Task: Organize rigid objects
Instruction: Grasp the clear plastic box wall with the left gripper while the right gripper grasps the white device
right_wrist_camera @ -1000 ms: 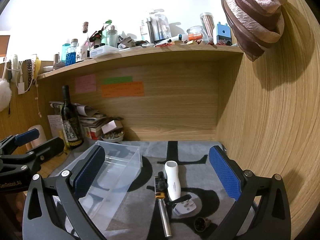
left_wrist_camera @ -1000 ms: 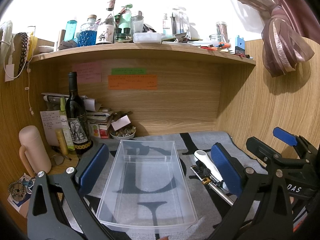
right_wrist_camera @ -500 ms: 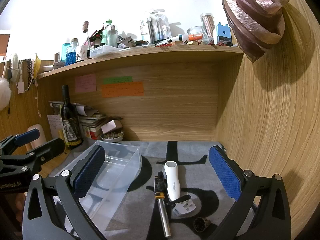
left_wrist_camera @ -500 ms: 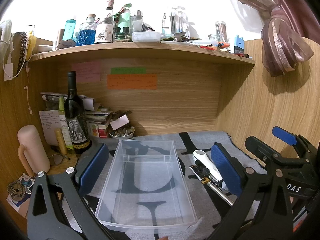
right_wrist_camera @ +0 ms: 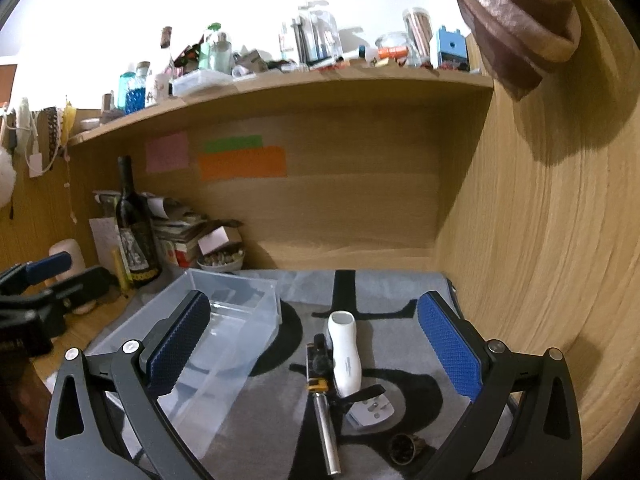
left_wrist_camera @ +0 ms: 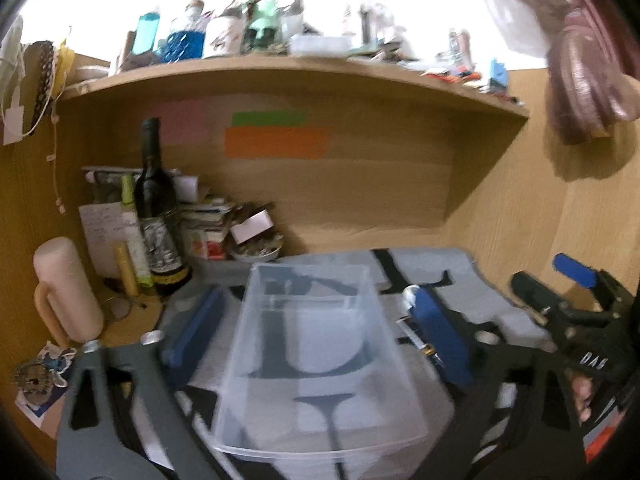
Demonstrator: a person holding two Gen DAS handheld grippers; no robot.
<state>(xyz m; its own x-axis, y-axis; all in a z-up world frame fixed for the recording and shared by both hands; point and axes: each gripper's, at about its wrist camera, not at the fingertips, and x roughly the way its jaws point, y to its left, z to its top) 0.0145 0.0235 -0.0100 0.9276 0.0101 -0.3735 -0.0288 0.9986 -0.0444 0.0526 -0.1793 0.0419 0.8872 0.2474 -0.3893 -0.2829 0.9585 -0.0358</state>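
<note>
Your left gripper (left_wrist_camera: 316,332) is closing its jaws around the clear plastic bin (left_wrist_camera: 320,364), which sits between the blue pads; the blurred view does not show whether they touch its walls. Your right gripper (right_wrist_camera: 312,348) stands wide with nothing in it, above the loose items. Little writing is legible: the letters "DAS" on the right gripper's body in the left view, and unreadable small print on the white handheld device (right_wrist_camera: 344,356). Only the right view shows that device whole, with the metal torch (right_wrist_camera: 322,412) just left of it, the white plug adapter (right_wrist_camera: 370,406) and a small dark round piece (right_wrist_camera: 404,446) nearer you. The wine bottle (left_wrist_camera: 158,220) stands beyond your left pad, its label unreadable.
</note>
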